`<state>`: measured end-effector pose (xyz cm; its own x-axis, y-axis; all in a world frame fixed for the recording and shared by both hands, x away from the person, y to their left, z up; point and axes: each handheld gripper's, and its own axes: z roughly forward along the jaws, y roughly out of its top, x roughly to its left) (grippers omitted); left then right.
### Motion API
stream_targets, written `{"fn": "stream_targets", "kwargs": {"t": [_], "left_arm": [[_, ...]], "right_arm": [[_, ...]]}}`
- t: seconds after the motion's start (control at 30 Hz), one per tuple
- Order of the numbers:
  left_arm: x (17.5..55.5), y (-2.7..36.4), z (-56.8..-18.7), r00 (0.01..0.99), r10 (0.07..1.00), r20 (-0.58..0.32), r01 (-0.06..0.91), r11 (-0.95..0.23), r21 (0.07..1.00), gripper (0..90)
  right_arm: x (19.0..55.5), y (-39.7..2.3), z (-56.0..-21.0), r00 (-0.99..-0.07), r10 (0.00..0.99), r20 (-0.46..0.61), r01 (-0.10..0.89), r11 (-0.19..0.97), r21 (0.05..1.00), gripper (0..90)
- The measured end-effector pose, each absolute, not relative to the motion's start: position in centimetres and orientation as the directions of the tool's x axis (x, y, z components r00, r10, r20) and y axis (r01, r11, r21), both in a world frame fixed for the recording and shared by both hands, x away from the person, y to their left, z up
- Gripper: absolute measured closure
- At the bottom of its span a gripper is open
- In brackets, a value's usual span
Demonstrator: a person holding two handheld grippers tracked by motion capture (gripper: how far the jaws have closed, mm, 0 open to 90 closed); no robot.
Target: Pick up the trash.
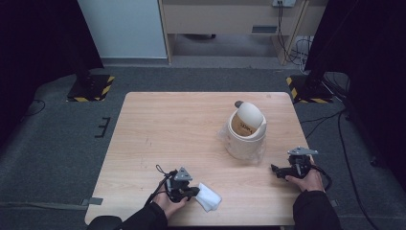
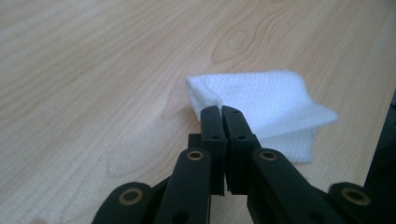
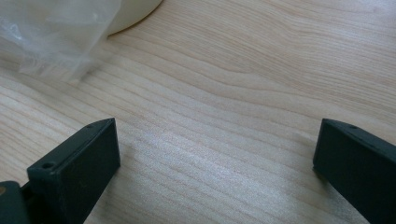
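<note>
A folded white paper napkin (image 1: 209,197) (image 2: 261,98) lies on the wooden table (image 1: 167,124) near its front edge. My left gripper (image 1: 195,192) (image 2: 222,112) rests low on the table, jaws pressed together on the napkin's near edge, which lifts slightly where it is pinched. Over at the right, my right gripper (image 1: 275,170) (image 3: 217,128) sits just above bare wood with its jaws wide apart and nothing between them. It points left toward the base of a small cream bin (image 1: 246,132) (image 3: 135,11).
The bin has a tilted swing lid (image 1: 250,115) and a clear plastic liner (image 3: 51,32) that spills over its sides onto the table. Black stands with striped bases (image 1: 91,88) are on the floor beyond the table's far corners.
</note>
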<state>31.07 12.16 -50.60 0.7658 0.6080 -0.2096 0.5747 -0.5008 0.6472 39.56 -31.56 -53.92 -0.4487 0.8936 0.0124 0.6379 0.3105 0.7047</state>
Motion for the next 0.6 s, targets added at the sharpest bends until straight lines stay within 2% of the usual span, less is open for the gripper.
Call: {"fn": "stream_targets", "kwargs": {"t": [0.23, 0.6], "left_arm": [[31.2, 12.8, -49.1, 0.767, 0.616, -0.179, 0.524, -0.441, 0.729, 88.2], [31.0, 13.8, -46.1, 0.768, 0.634, -0.094, 0.391, -0.347, 0.852, 88.4]], "right_arm": [[39.6, -31.6, -53.9, -0.448, 0.894, 0.013, 0.638, 0.31, 0.704, 0.7], [39.6, -31.6, -53.9, -0.449, 0.894, 0.011, 0.637, 0.311, 0.705, 0.7]]}}
